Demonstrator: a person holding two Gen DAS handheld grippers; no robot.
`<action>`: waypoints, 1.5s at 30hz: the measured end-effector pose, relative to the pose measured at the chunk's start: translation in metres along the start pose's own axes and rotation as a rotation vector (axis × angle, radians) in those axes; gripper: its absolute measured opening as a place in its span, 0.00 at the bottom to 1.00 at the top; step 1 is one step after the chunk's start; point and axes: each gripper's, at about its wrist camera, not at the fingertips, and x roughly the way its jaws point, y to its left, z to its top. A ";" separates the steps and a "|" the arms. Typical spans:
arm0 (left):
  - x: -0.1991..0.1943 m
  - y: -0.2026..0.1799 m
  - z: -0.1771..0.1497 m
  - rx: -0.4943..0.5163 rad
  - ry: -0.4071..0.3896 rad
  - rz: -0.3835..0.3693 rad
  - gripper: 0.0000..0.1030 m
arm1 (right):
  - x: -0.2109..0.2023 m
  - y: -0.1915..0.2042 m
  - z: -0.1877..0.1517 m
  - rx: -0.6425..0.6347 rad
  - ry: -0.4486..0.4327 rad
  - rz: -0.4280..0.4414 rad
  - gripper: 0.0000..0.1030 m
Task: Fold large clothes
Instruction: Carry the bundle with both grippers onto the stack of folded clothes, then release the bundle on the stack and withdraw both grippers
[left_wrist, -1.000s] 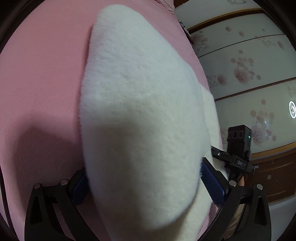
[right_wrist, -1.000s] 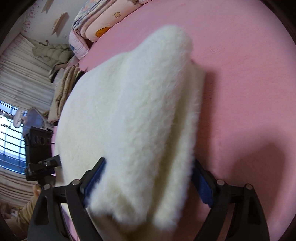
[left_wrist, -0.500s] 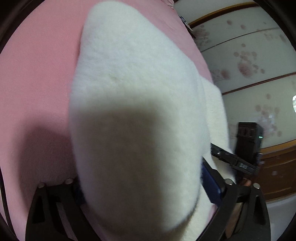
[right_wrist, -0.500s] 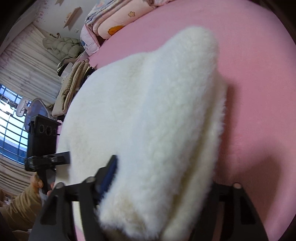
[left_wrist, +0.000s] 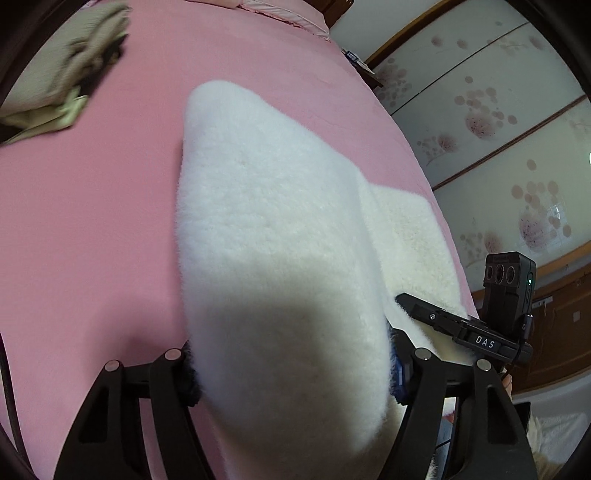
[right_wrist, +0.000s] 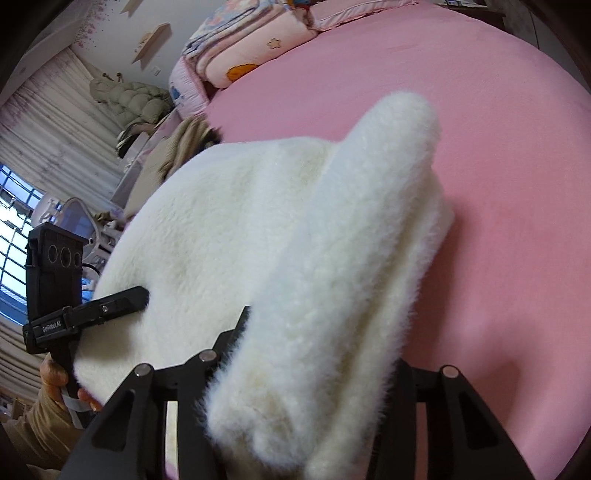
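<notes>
Left wrist view
Garment: a thick white fleece garment (left_wrist: 280, 236) lies on the pink bed sheet (left_wrist: 92, 229), one bulky fold rising toward the camera and filling the middle of the picture.
Left gripper: the left gripper (left_wrist: 291, 373) straddles that fold, its blue pads sunk into the pile on both sides; the jaws are closing with the fleece clamped between them.
Right gripper: the right gripper (left_wrist: 406, 301) enters from the right edge, one black finger lying against a lower layer of the fleece; its grip cannot be told from this side.
Surroundings: crumpled beige clothes (left_wrist: 66, 74) lie at the far left corner of the bed, well apart from the fleece; flower-patterned sliding doors (left_wrist: 498, 110) line the right side.

Right wrist view
Garment: the fleece (right_wrist: 229, 236) spreads across the left half of the sheet (right_wrist: 498, 184), with a rolled ridge standing up through the centre.
Right gripper: the right gripper (right_wrist: 317, 365) is closing on that ridge, which is bunched tight between its black fingers.
Left gripper: the left gripper (right_wrist: 140, 293) reaches in from the left, a finger touching the flat part of the fleece, a hand (right_wrist: 55, 380) on its handle.
Surroundings: folded quilts (right_wrist: 255, 40) are stacked at the head of the bed; curtains (right_wrist: 51, 122) and a window sit far left.
</notes>
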 end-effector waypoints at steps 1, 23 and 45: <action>-0.008 -0.002 -0.005 -0.003 0.000 0.000 0.69 | 0.000 0.013 -0.008 0.000 0.003 0.009 0.42; -0.279 0.174 0.192 0.081 -0.284 0.060 0.69 | 0.098 0.312 0.212 -0.259 -0.154 0.150 0.41; -0.197 0.408 0.324 -0.065 -0.356 0.369 1.00 | 0.333 0.315 0.287 -0.318 -0.125 -0.138 0.83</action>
